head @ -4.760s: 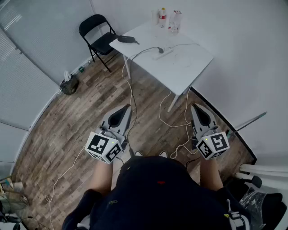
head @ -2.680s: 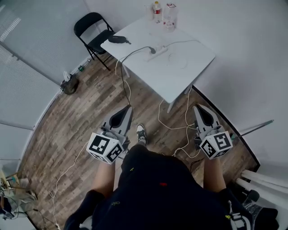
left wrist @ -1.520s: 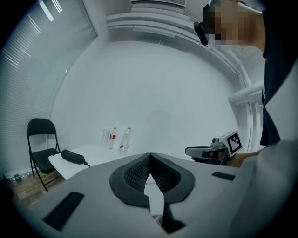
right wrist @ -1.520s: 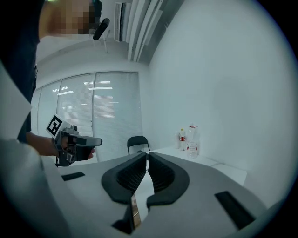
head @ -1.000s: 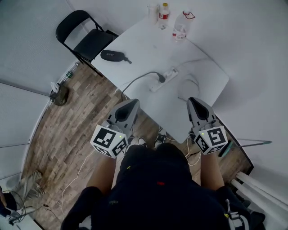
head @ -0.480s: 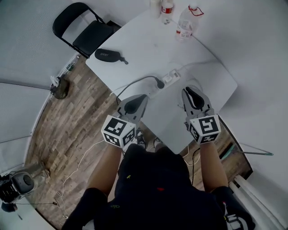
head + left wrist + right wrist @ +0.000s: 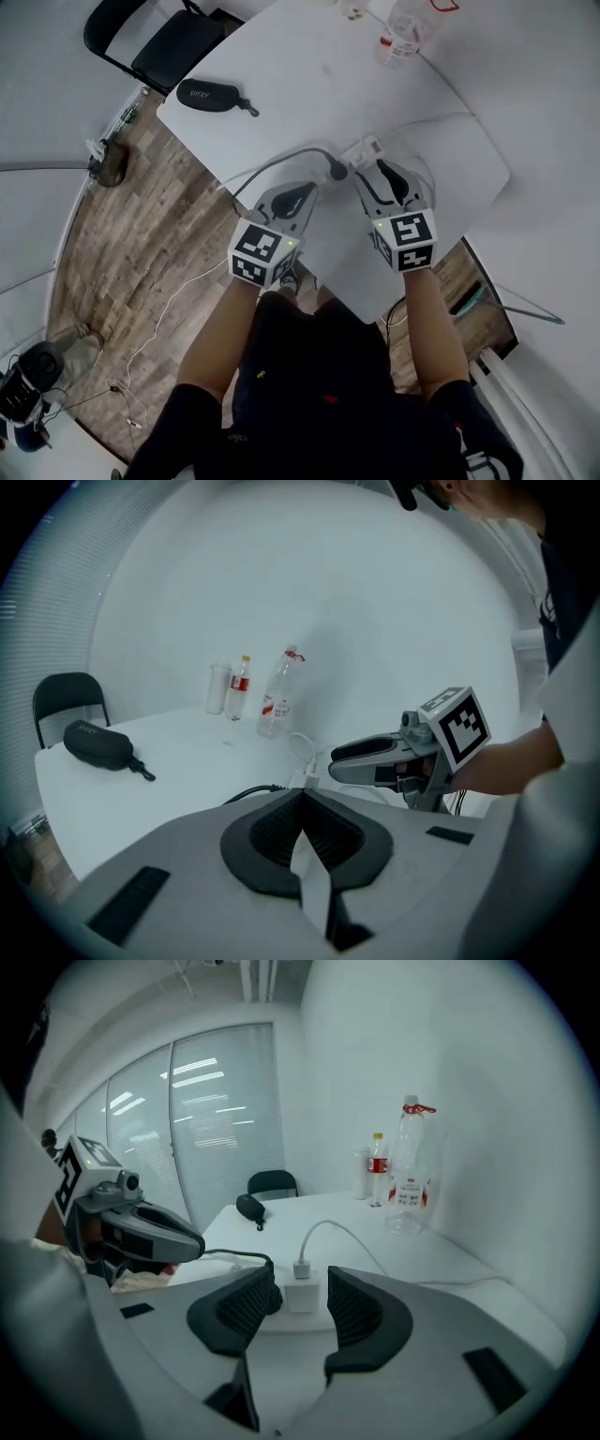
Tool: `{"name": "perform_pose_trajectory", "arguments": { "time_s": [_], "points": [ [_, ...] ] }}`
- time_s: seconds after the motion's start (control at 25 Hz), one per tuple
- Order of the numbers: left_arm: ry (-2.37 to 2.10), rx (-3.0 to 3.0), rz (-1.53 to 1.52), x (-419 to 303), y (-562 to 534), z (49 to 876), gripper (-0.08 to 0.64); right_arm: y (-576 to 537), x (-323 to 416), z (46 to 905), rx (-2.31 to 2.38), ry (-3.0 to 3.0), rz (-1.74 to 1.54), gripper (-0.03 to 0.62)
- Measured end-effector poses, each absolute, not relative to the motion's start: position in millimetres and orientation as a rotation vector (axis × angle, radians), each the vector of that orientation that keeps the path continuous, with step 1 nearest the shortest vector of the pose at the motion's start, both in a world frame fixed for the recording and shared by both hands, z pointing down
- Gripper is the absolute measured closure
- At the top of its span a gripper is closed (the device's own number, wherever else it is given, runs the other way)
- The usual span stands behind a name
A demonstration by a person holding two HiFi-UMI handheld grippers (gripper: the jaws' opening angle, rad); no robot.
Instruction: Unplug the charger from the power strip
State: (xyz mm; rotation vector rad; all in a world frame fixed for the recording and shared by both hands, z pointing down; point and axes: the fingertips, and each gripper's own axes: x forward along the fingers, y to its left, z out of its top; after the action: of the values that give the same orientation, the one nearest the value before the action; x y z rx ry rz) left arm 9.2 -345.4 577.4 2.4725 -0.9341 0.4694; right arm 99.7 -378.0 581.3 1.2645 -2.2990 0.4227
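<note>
A white power strip point(image 7: 361, 153) lies on the white table point(image 7: 281, 66). A white charger point(image 7: 302, 1296) stands plugged into it, its white cable point(image 7: 323, 1232) arching away. A black plug point(image 7: 336, 172) with a dark cable sits at the strip's near end. My right gripper point(image 7: 382, 171) hovers just short of the strip. Its jaws have just been opening and stand open, and the charger shows in the gap beyond the tips of my right gripper point(image 7: 302, 1283), untouched. My left gripper point(image 7: 302, 192) is shut and empty, left of the black plug, over the dark cable.
A black glasses case point(image 7: 211, 94) lies at the table's left. Plastic bottles point(image 7: 403, 33) and a cup point(image 7: 218, 688) stand at the far edge by the wall. A black folding chair point(image 7: 159, 47) stands beyond the table's left corner. Cables trail on the wood floor point(image 7: 159, 281).
Both grippers have come forward and down from the table's near edge to the power strip. The right jaws have gone from shut to open; the left has stayed shut.
</note>
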Motion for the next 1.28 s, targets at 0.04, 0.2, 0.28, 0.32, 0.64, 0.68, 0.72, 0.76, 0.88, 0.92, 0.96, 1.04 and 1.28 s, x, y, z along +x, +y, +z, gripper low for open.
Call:
{"name": "perform_pose_trajectory", "arguments": {
  "time_s": [0.04,0.2,0.28,0.32,0.64,0.68,0.72,0.76,0.88,0.92,0.96,1.04,1.28],
  "points": [
    [-0.932,2.465,0.472,9.4,-347.7,583.3,0.54,-380.9,97.8,587.7,1.25,-2.287,0.418,0.414],
    [-0.907,2.433,0.489,13.4,-352.3,603.0,0.54,-389.0,91.5,607.7,1.208,-2.257,0.437,0.4],
    [-0.898,2.417,0.497,15.5,-355.7,611.1,0.54,-393.1,90.2,616.1,1.201,-2.247,0.437,0.4],
    [-0.893,2.409,0.498,16.3,-357.4,613.8,0.54,-394.8,89.6,619.0,1.198,-2.244,0.434,0.4],
    [-0.854,2.41,0.497,17.0,-361.1,621.5,0.54,-399.9,88.4,627.4,1.183,-2.244,0.439,0.416],
    [-0.853,2.409,0.488,17.4,-361.1,621.9,0.54,-399.8,88.9,628.0,1.181,-2.247,0.434,0.417],
    [-0.85,2.405,0.479,17.9,-361.0,622.2,0.54,-399.5,89.5,628.1,1.182,-2.25,0.432,0.419],
    [-0.847,2.4,0.471,18.0,-360.8,622.5,0.54,-399.2,89.8,627.9,1.184,-2.253,0.431,0.42],
    [-0.833,2.395,0.47,17.6,-360.8,622.4,0.54,-398.4,90.4,625.0,1.198,-2.263,0.428,0.423],
    [-0.83,2.402,0.482,17.9,-360.8,622.2,0.54,-398.4,90.7,622.2,1.208,-2.27,0.426,0.423],
    [-0.827,2.411,0.496,18.1,-360.7,621.9,0.54,-398.5,91.0,618.1,1.22,-2.277,0.421,0.423],
    [-0.823,2.427,0.522,18.7,-359.8,622.6,0.54,-399.1,91.9,608.1,1.244,-2.29,0.408,0.423],
    [-0.882,2.482,0.509,16.3,-361.4,601.2,0.54,-395.6,102.8,566.3,1.336,-2.359,0.404,0.423]
  ]
}}
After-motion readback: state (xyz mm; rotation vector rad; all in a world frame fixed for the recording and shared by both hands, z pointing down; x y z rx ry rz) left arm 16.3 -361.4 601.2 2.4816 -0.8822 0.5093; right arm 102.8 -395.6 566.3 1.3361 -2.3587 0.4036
